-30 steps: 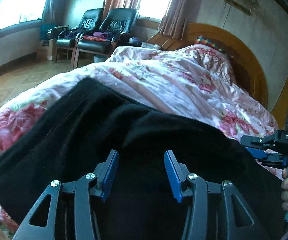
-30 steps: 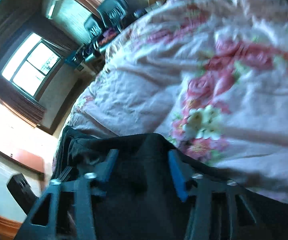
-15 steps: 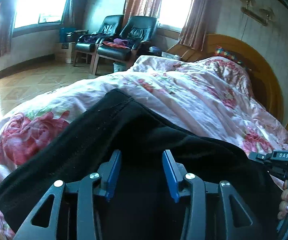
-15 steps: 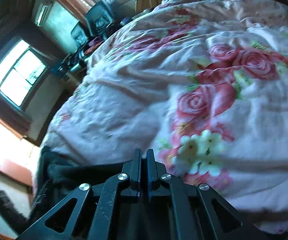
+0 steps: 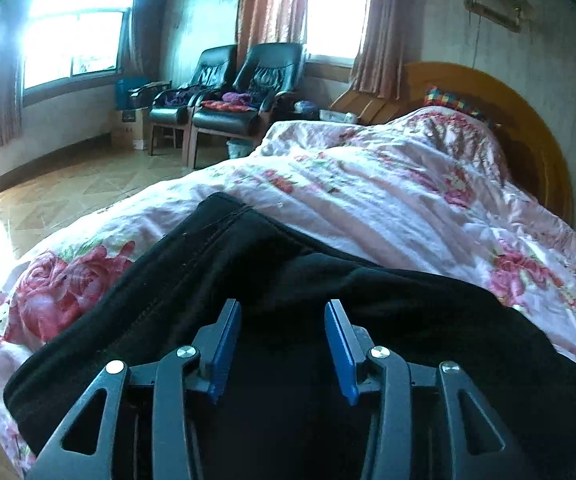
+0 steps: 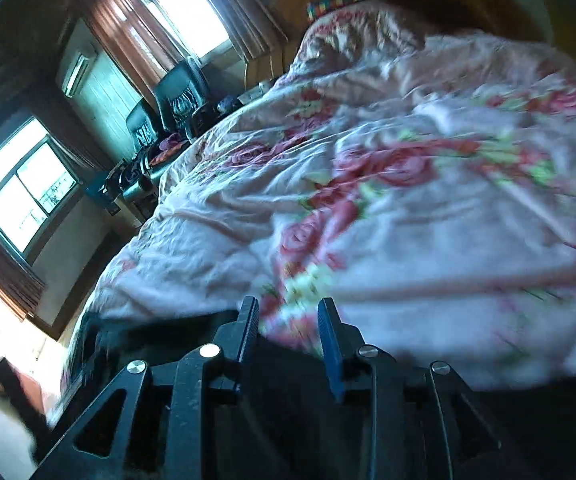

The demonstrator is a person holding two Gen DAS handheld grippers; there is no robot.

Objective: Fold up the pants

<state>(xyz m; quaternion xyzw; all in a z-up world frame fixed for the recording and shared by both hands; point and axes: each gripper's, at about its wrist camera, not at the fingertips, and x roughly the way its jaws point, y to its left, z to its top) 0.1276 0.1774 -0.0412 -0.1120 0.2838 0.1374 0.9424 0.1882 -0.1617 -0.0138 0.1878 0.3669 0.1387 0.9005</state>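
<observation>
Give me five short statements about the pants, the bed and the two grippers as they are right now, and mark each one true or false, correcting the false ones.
1. The pants are black. True.
2. The pants lie on a plain white sheet. False: they lie on a pink floral quilt.
3. The left gripper is clamped on a fold of cloth. False: its jaws stand apart over the pants, with a clear gap between the blue pads.
4. Two black armchairs stand by the window beyond the bed. True.
5. The right gripper is fully shut. False: its jaws stand apart, having just been opening, with only the quilt showing between the tips.
</observation>
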